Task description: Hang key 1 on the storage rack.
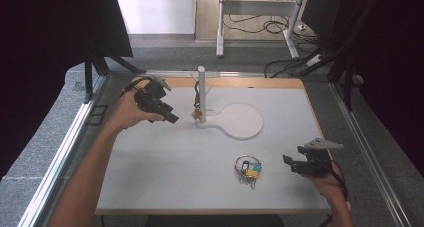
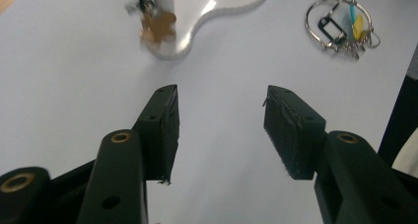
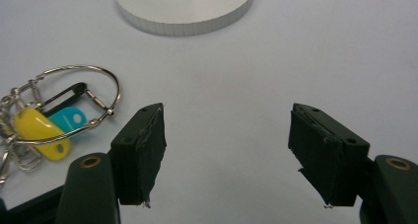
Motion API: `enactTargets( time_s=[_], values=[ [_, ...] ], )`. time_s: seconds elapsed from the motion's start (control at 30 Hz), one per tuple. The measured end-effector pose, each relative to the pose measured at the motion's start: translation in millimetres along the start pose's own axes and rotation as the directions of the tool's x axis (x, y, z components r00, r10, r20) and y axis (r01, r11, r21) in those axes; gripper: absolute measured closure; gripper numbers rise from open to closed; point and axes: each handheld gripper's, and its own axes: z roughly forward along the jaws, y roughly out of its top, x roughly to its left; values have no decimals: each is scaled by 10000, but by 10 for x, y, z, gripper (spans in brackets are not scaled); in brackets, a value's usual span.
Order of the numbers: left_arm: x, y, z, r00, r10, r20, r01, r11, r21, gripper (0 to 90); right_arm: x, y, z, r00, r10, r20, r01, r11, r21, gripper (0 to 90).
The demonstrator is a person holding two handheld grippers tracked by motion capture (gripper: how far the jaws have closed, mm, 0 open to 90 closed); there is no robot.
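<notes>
A white stand (image 1: 202, 87) with an upright post and side pegs rises from a keyhole-shaped base (image 1: 242, 121) at the table's middle back. A small bunch with a brown tag (image 1: 198, 113) hangs low on the post, and the left gripper view shows that tag (image 2: 157, 27). My left gripper (image 1: 172, 119) hovers just left of the stand, open and empty (image 2: 221, 93). A wire key ring with yellow and blue tags (image 1: 248, 168) lies on the table near the front. My right gripper (image 1: 292, 155) rests to its right, open with nothing between its jaws (image 3: 226, 110), the ring (image 3: 59, 116) beside its left jaw.
The white table (image 1: 165, 177) has a wooden strip along its far edge. Aluminium rails (image 1: 65, 152) run down both sides, with dark curtains beyond. Desk legs and cables (image 1: 280, 27) stand on the floor behind the table.
</notes>
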Motion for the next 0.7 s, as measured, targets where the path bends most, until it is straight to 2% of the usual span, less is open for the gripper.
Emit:
enactTargets(
  time_s=[0.1,0.17,0.27,0.3,0.33,0.37,0.4,0.47,0.5,0.53,0.63,0.7],
  values=[
    [-135,-80,-3,9996,265,61,-264,9995,-177,479,27,39,-33,9996,-282,-3,282,9993,255,313],
    [-179,-111,10,9995,320,37,-319,9994,-150,479,30,51,-38,9996,-294,17,294,9991,304,317],
    [-261,-212,38,9994,356,-23,-357,9992,-168,475,51,118,-59,9987,-433,-254,445,9978,486,332],
    [-305,-283,47,9991,412,-72,-413,9991,-139,474,80,164,-66,9976,-616,-329,635,9962,603,332],
    [-305,-283,47,9991,412,-72,-413,9991,-139,475,80,164,-66,9976,-616,-329,635,9962,603,332],
    [-351,-374,57,9996,289,2,-289,9990,-338,474,109,216,-71,9962,-780,-389,807,9940,732,332],
    [-351,-374,57,9996,289,2,-289,9990,-338,475,109,216,-71,9962,-780,-389,807,9940,732,332],
    [-399,-484,71,9997,263,24,-262,9987,-436,475,135,272,-66,9946,-939,-439,973,9919,815,333],
    [-433,-578,95,9999,111,89,-106,9985,-546,475,159,330,-52,9924,-1135,-474,1174,9892,874,333],
    [-433,-578,95,9999,111,89,-106,9985,-546,475,159,330,-52,9924,-1135,-474,1174,9892,874,333],
    [-473,-793,197,10000,-76,-24,74,9988,-480,476,210,448,-32,9873,-1504,-519,1550,9829,992,336],
    [-487,-856,225,9999,-156,60,160,9982,-585,476,218,471,-29,9862,-1565,-536,1612,9819,993,338]
  ],
)
